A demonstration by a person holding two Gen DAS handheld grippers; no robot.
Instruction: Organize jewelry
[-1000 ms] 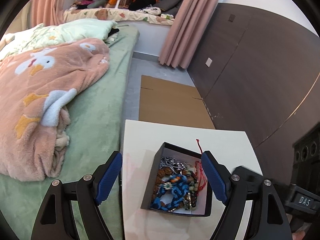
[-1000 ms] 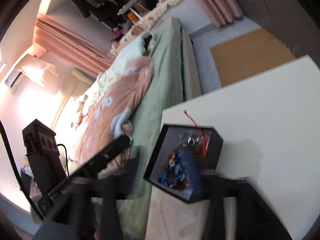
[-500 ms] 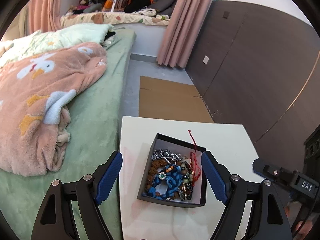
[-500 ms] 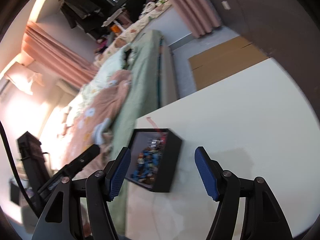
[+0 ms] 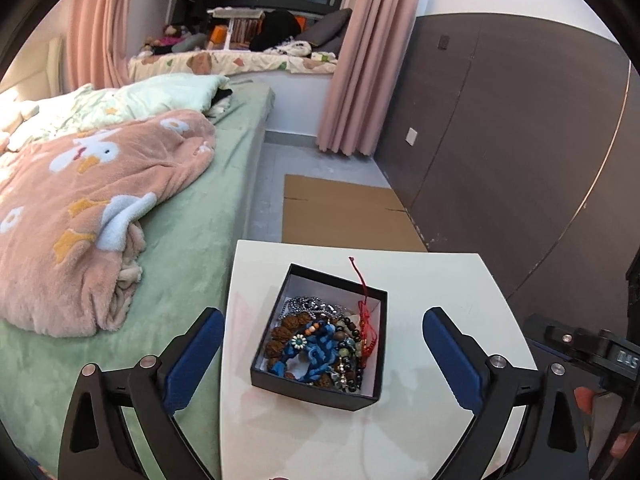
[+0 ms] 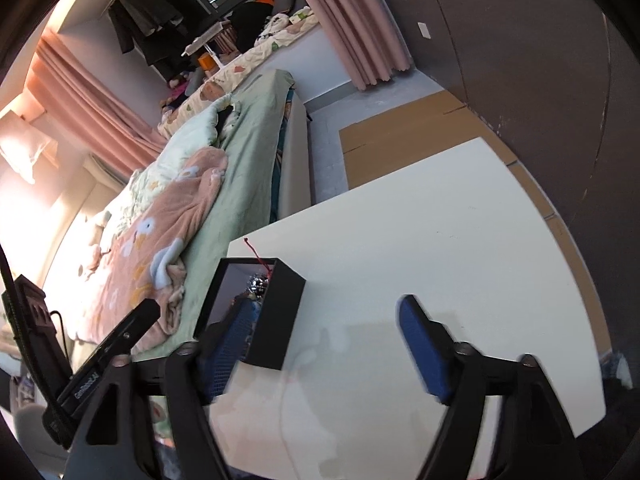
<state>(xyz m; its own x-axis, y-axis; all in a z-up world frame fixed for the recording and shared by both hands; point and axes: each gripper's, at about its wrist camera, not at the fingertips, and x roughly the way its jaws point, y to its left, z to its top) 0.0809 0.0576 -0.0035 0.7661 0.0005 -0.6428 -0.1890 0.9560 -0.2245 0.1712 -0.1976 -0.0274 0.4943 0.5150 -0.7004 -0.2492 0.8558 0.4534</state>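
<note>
Left wrist view: a white table (image 5: pixel 420 288) fills the lower centre of the frame, and on it sits an open black box (image 5: pixel 320 388), lower centre, holding a heap of jewelry (image 5: pixel 320 340): blue braided cord, brown beads, a silver chain and a red cord (image 5: pixel 362 280) that trails up over the box's far rim. The left gripper (image 5: pixel 320 344) has its blue pads (image 5: pixel 192 356) spread wide and still opening, one at each lower corner of the frame; the box lies between them, touching neither. At the lower right edge part of the other tool shows. Above the table: a flat cardboard sheet (image 5: pixel 344 212) on the floor, a dark wall panel at right, pink curtains (image 5: pixel 372 56) at upper centre. A green bed (image 5: pixel 200 216) with a pink blanket (image 5: pixel 80 220) takes the left half. Right wrist view: the same table (image 6: pixel 440 240) crosses the centre and right; the box (image 6: pixel 280 312) stands at lower left centre near the table's left edge, seen side-on, the red cord (image 6: pixel 256 254) poking up from it. The right gripper (image 6: pixel 324 340) is spread and opening, nothing pinched; its left pad (image 6: pixel 228 340) overlaps the box in the picture, though contact cannot be told, and its right pad is over bare table. The bed (image 6: pixel 248 176) runs up the left.
</note>
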